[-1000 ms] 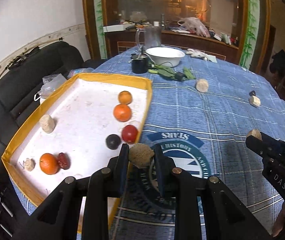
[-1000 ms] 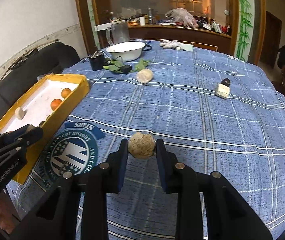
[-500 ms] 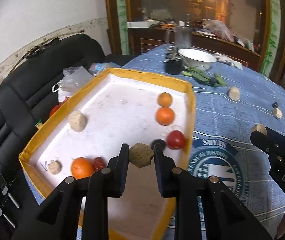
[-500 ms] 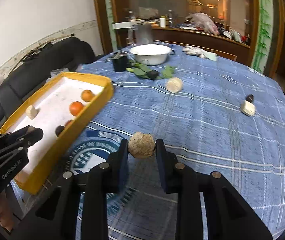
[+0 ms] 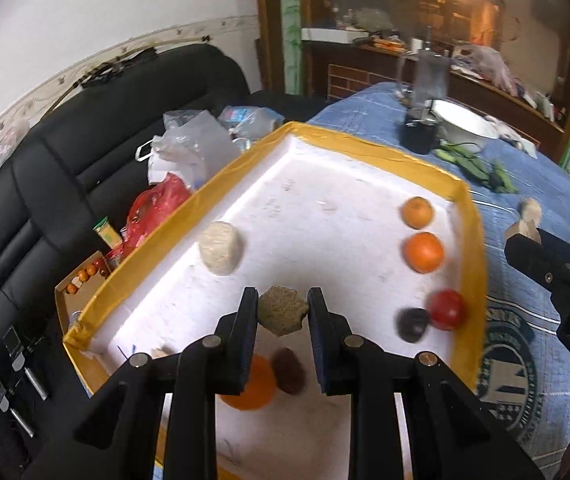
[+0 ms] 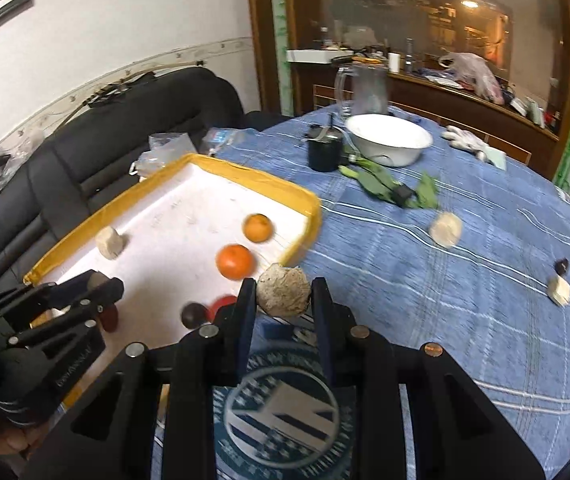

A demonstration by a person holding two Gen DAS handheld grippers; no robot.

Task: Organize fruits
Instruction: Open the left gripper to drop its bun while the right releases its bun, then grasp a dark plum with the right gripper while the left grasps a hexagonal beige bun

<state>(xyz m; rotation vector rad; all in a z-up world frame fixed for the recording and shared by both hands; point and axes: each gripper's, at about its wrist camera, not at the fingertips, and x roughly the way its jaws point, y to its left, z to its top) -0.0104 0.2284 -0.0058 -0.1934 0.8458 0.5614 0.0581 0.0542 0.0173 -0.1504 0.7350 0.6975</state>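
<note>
A tan fruit point(image 5: 281, 310) is being gripped in the left claw point(image 5: 281, 312) directly above the tray point(image 5: 369, 148), while a second, fibrous fruit point(image 6: 283, 290) is being clamped in the right claw point(image 6: 283, 300) over the tabletop point(image 6: 465, 320), just outside the tray's near corner.

The tray point(image 5: 369, 148) looks like matt white foam edged with glossy yellow tape; the tablecloth point(image 6: 465, 280) is woven blue cloth; the sofa point(image 5: 97, 120) is smooth black leather-like.

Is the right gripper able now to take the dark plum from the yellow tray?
Probably not: the right gripper is already shut on a beige ball, so its fingers are full, though the plum lies uncovered.
</note>
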